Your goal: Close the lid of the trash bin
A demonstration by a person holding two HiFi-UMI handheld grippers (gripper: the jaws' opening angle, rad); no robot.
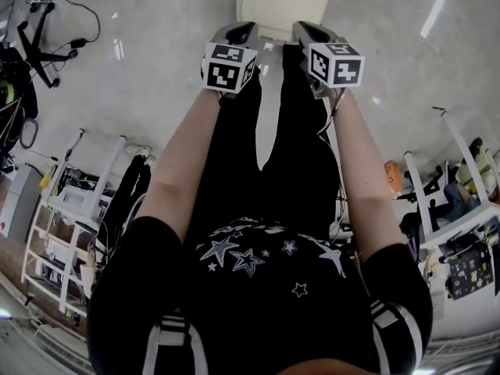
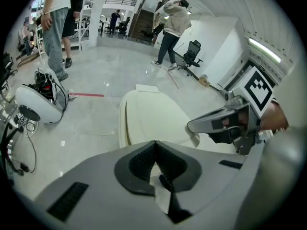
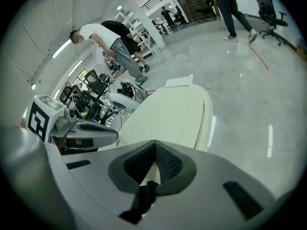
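Note:
The cream trash bin (image 1: 283,2) stands on the floor straight ahead of me, at the top of the head view. Its lid (image 2: 148,119) lies flat on the body, with only a thin seam along the edge (image 3: 209,123). My left gripper (image 1: 248,28) and right gripper (image 1: 301,26) hang side by side just over the bin's near edge. Neither touches it as far as I can see. The left gripper (image 2: 154,145) is shut with nothing in it. The right gripper (image 3: 154,145) is shut and empty too.
A white shell with cables (image 2: 38,104) lies on the floor left of the bin. People stand and walk farther off (image 2: 170,28), near an office chair (image 2: 192,54). White racks (image 1: 70,209) flank me on both sides. Glossy grey floor surrounds the bin.

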